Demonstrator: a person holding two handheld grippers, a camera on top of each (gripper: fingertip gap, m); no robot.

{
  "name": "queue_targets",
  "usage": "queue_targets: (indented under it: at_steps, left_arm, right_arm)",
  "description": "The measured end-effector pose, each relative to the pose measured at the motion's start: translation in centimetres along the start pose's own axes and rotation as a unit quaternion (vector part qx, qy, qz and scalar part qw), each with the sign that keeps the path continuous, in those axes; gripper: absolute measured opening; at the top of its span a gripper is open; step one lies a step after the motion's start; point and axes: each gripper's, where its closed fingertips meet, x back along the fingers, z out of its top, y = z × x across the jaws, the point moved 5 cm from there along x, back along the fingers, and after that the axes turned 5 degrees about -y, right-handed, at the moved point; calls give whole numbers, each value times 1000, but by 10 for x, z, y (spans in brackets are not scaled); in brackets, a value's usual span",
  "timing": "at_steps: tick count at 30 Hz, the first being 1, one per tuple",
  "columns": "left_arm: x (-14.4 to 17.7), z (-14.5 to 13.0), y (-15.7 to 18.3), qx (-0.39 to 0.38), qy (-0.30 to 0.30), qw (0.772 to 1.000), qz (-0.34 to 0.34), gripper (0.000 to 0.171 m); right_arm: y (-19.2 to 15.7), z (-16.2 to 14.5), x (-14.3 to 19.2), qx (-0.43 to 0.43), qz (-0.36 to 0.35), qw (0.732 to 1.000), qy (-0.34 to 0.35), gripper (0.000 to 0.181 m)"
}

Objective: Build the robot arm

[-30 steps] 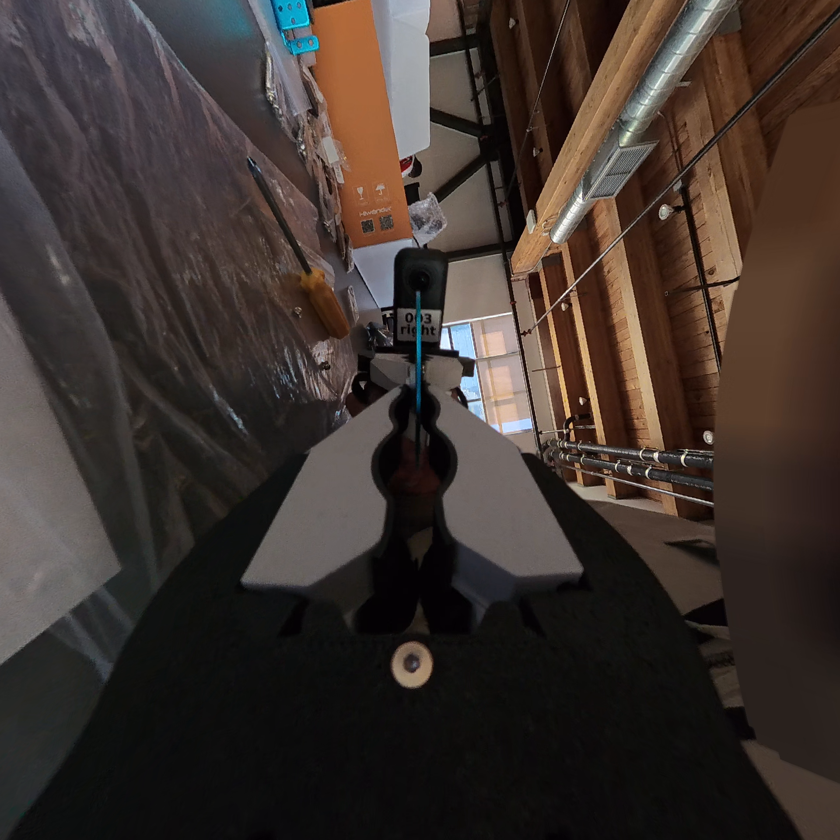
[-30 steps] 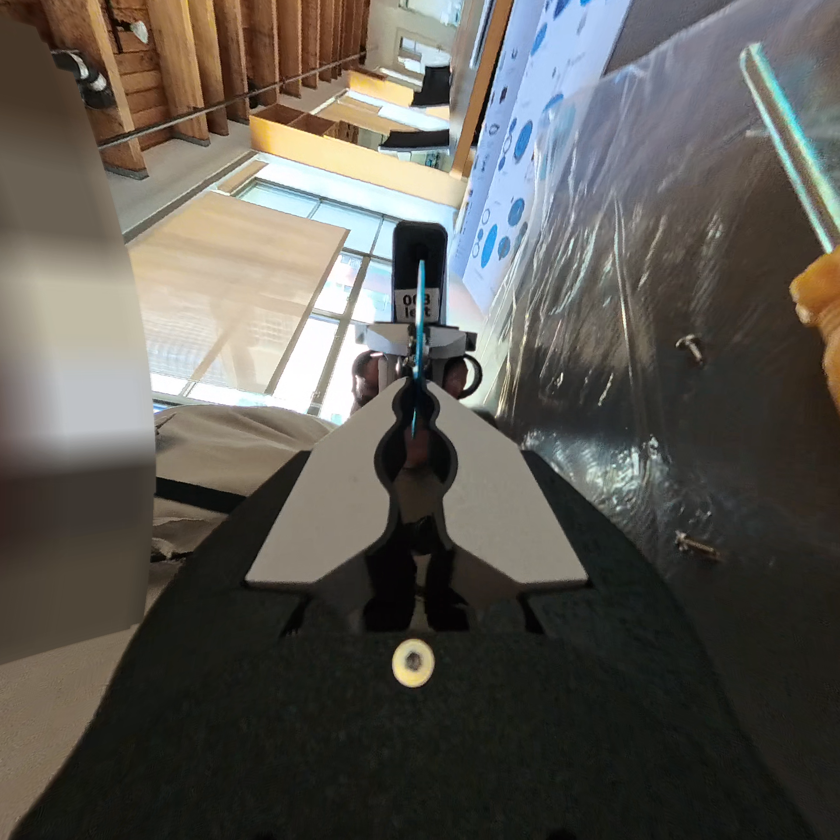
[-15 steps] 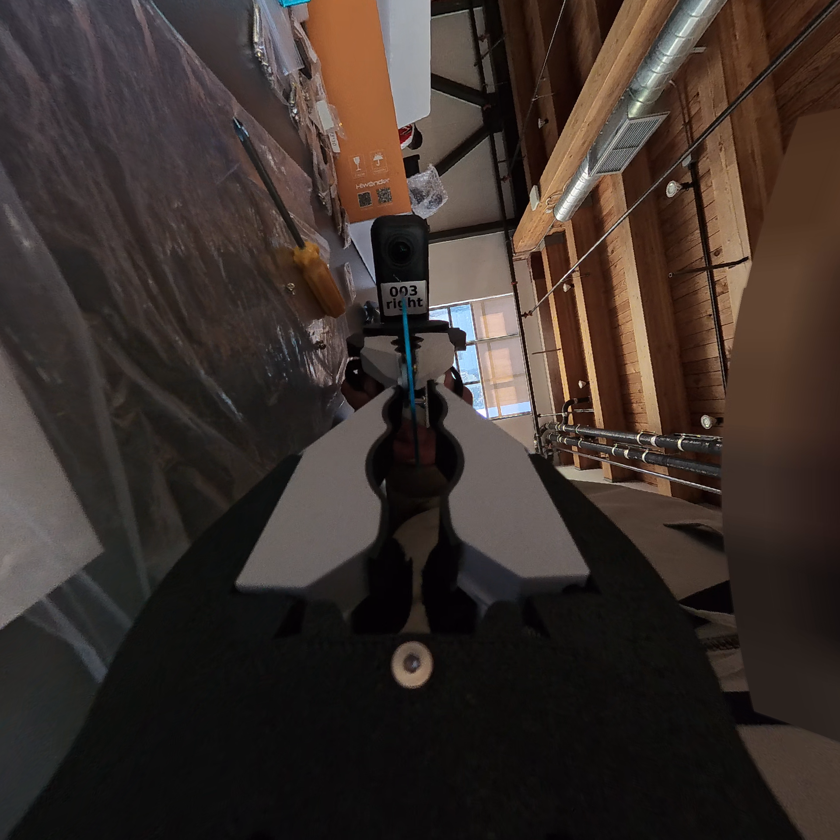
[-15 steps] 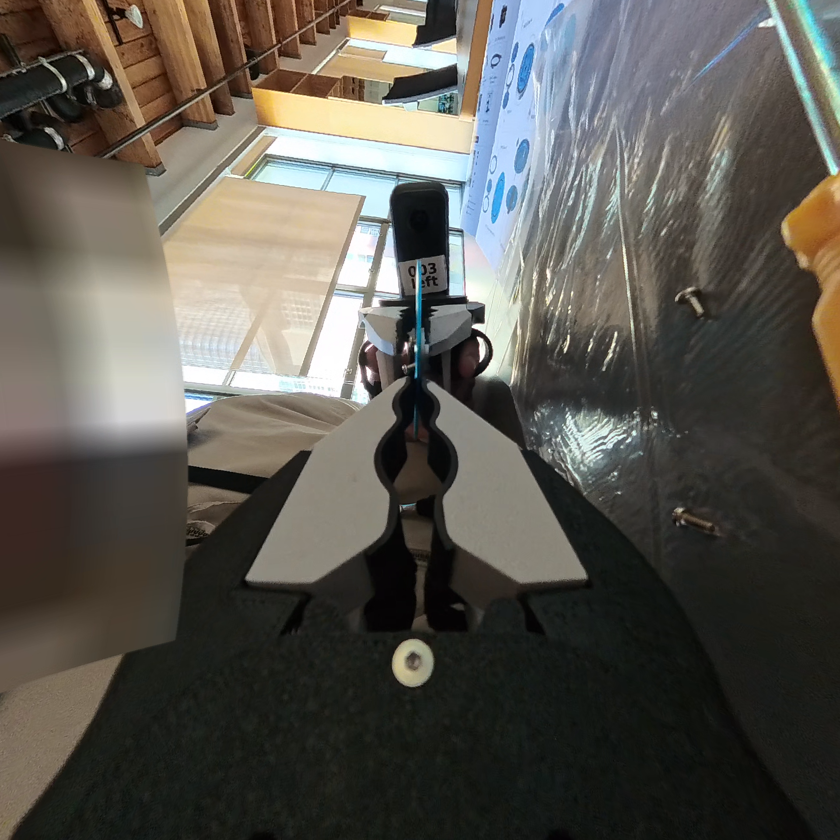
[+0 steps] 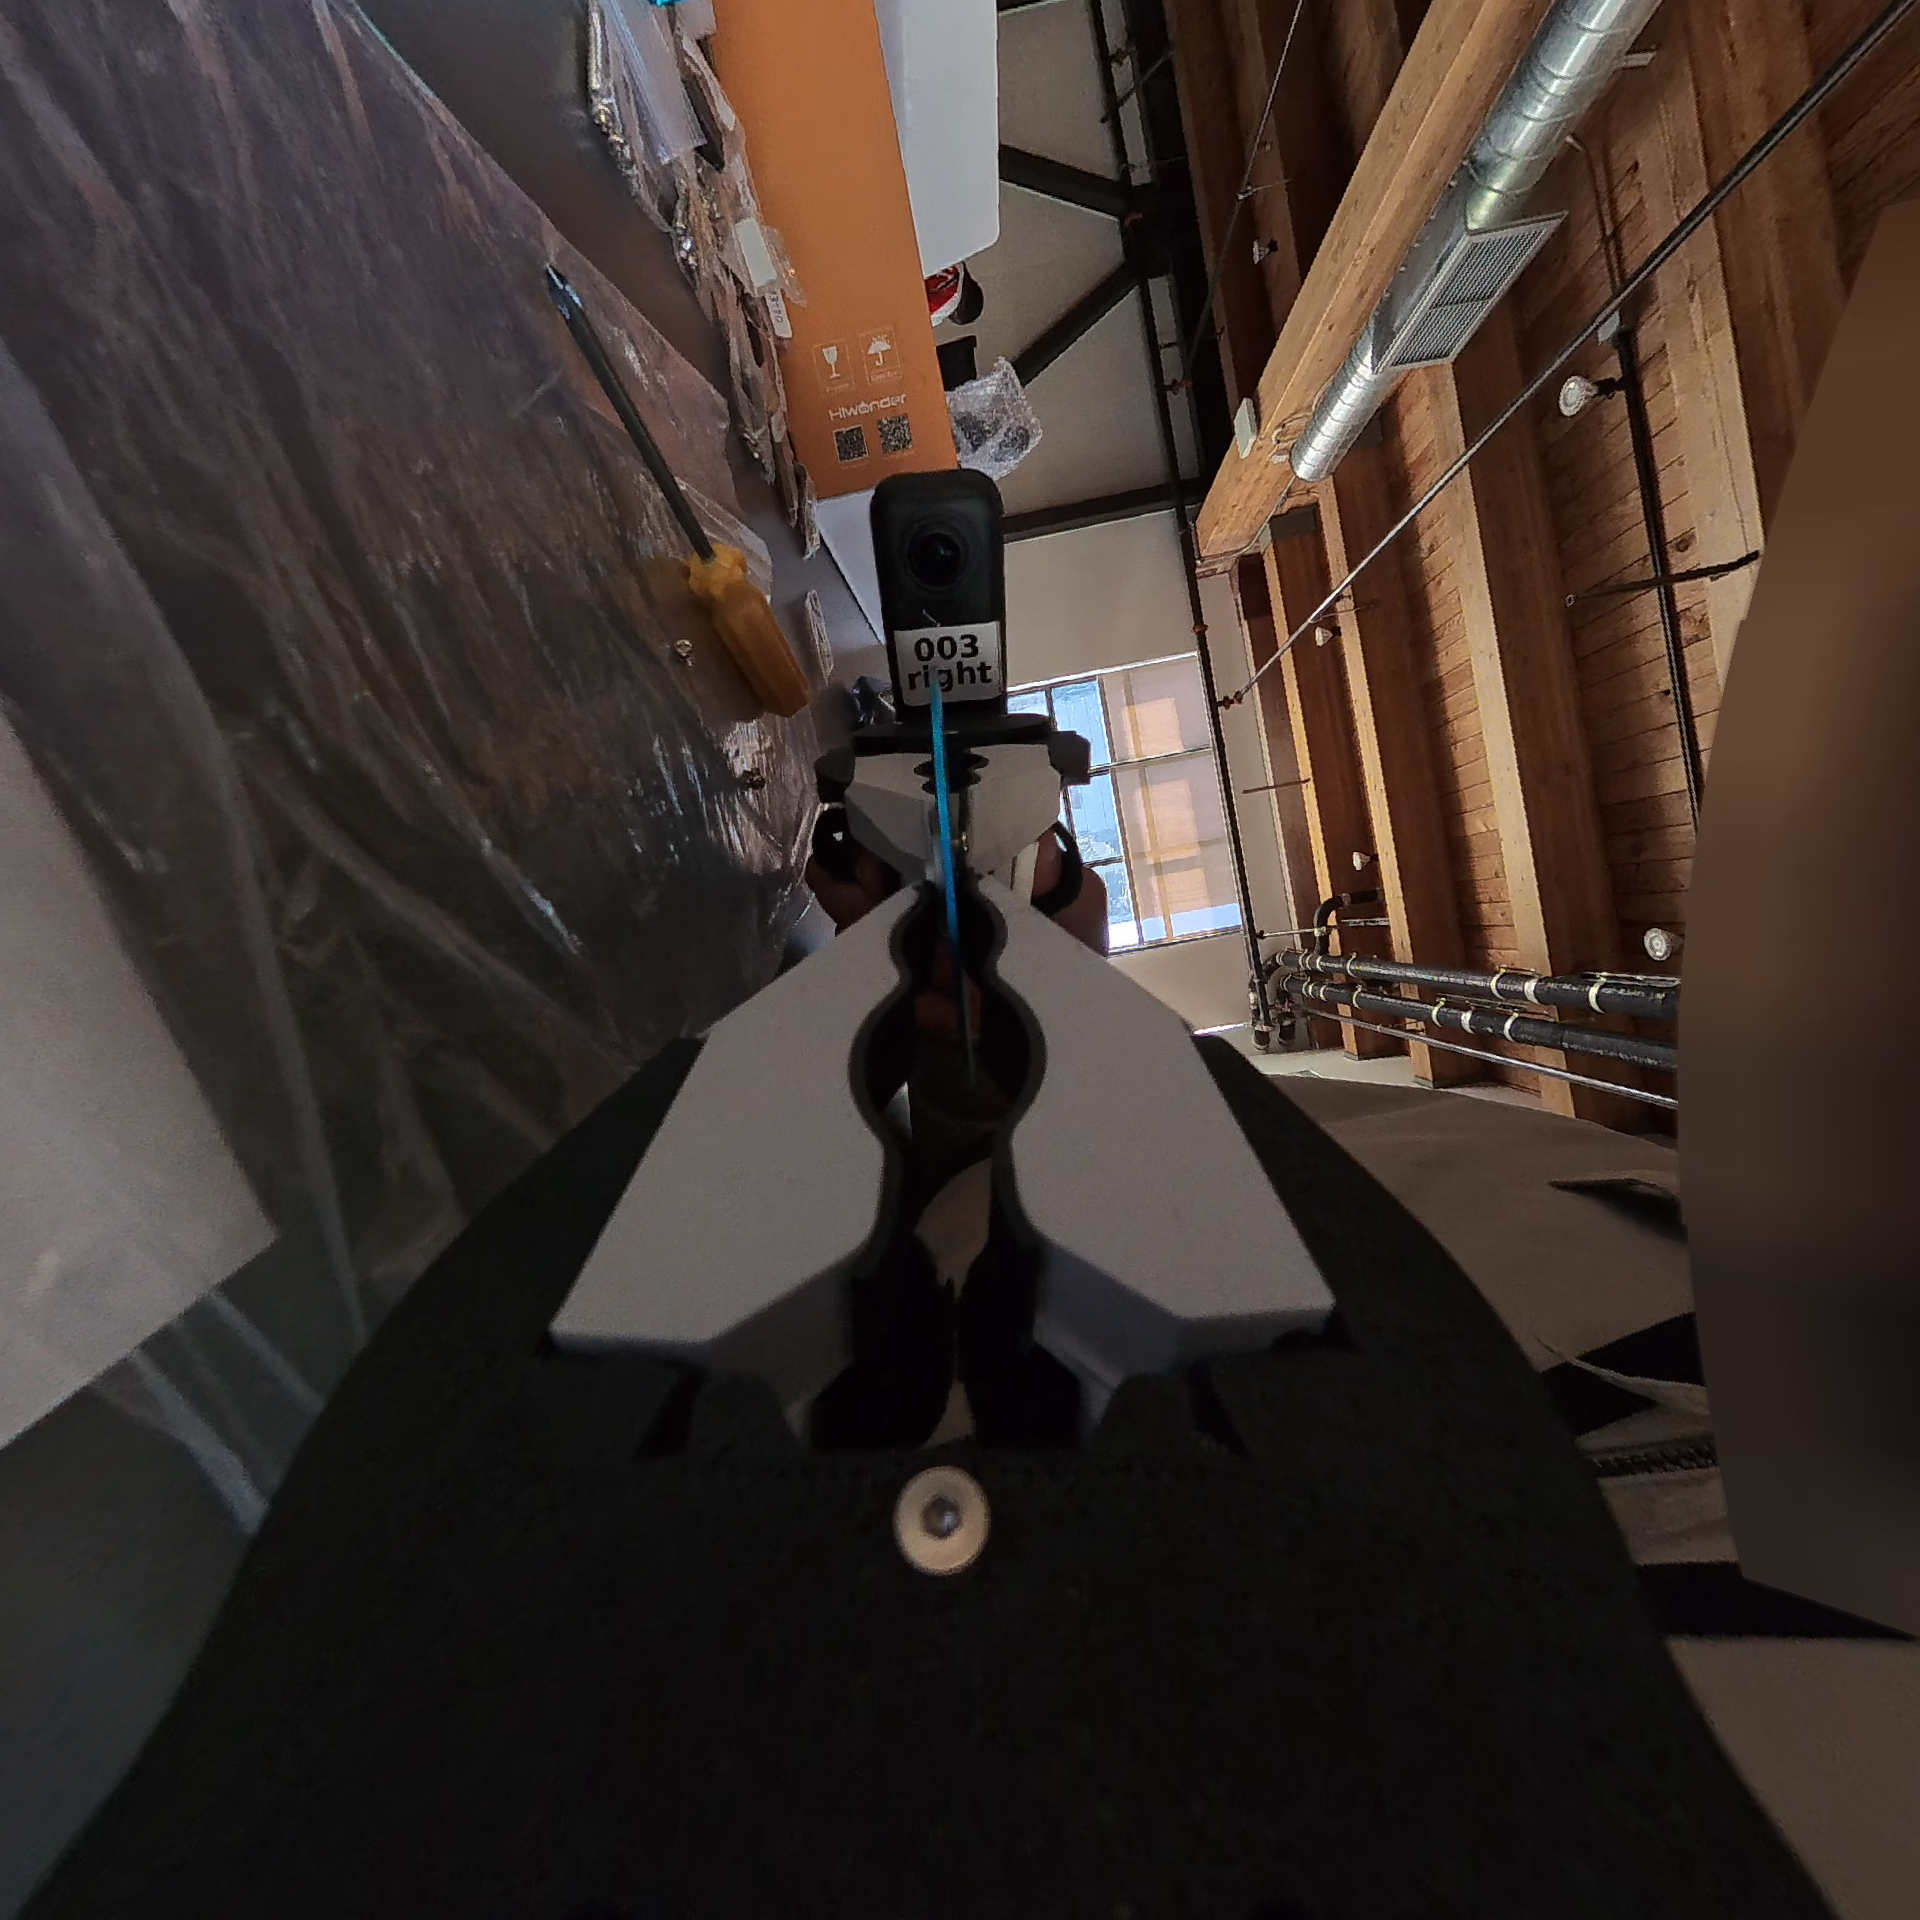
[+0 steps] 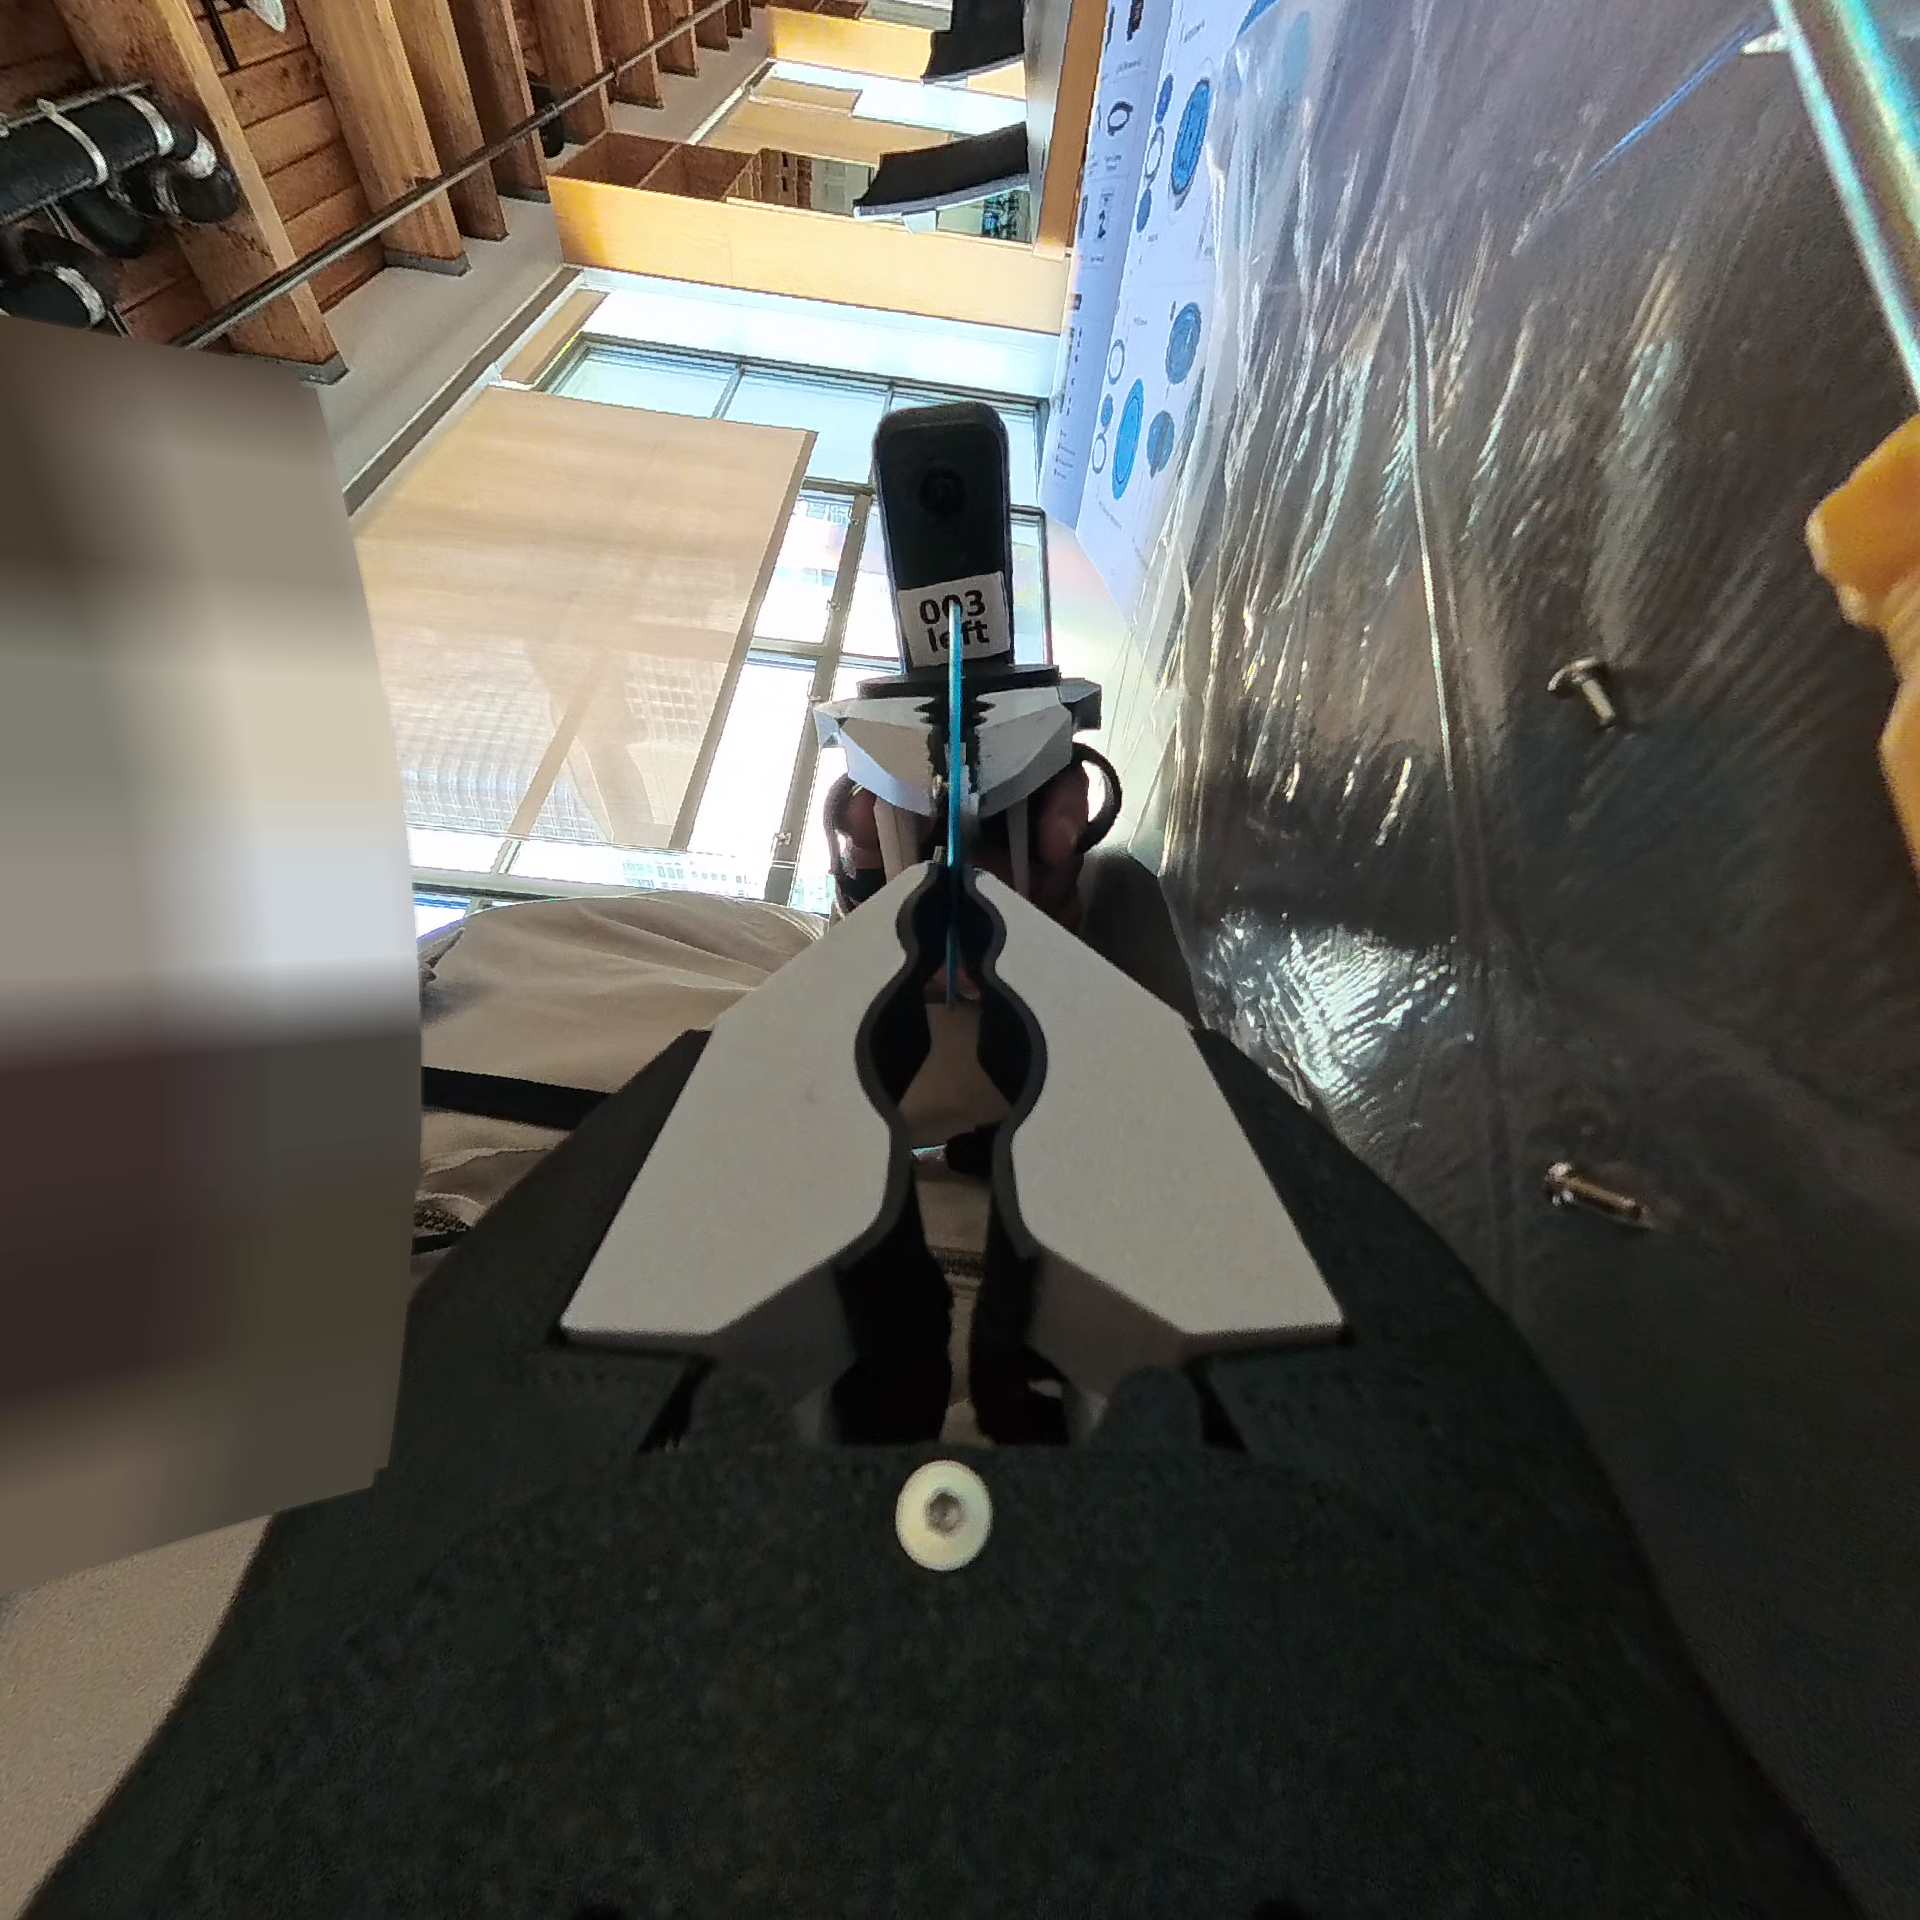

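A thin blue plate (image 5: 943,821), seen edge-on, runs between my two grippers, which face each other tip to tip. My left gripper (image 5: 951,899) is shut on one end of it. My right gripper (image 6: 951,881) is shut on the other end. In the left wrist view the right gripper (image 5: 951,800) shows just past the plate, with a black camera (image 5: 935,551) on top and a hand behind it. In the right wrist view the left gripper (image 6: 956,743) shows the same way. Both hold the plate above the table edge.
A dark table under clear plastic film (image 5: 364,623) fills the left of the left wrist view. On it lie a yellow-handled screwdriver (image 5: 743,623), two small screws (image 6: 1590,694) (image 6: 1595,1197), small bagged parts and an orange box (image 5: 831,208). A sheet with blue pictures (image 6: 1143,312) lies farther off. The tips of both grippers are at nearly the same place.
Both grippers stay shut on the blue plate. Each has shifted a little, so the opposite gripper sits higher in each view and more of the plate shows between them.
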Motion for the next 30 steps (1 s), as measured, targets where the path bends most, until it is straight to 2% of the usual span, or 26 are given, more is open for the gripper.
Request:
queue_targets:
  at_steps: [30]
  left_arm:
    - [-4, -1, -2, 8, -4, 1000, -3, 3]
  right_arm:
    - [2, 0, 3, 1, -3, 1000, -7, 0]
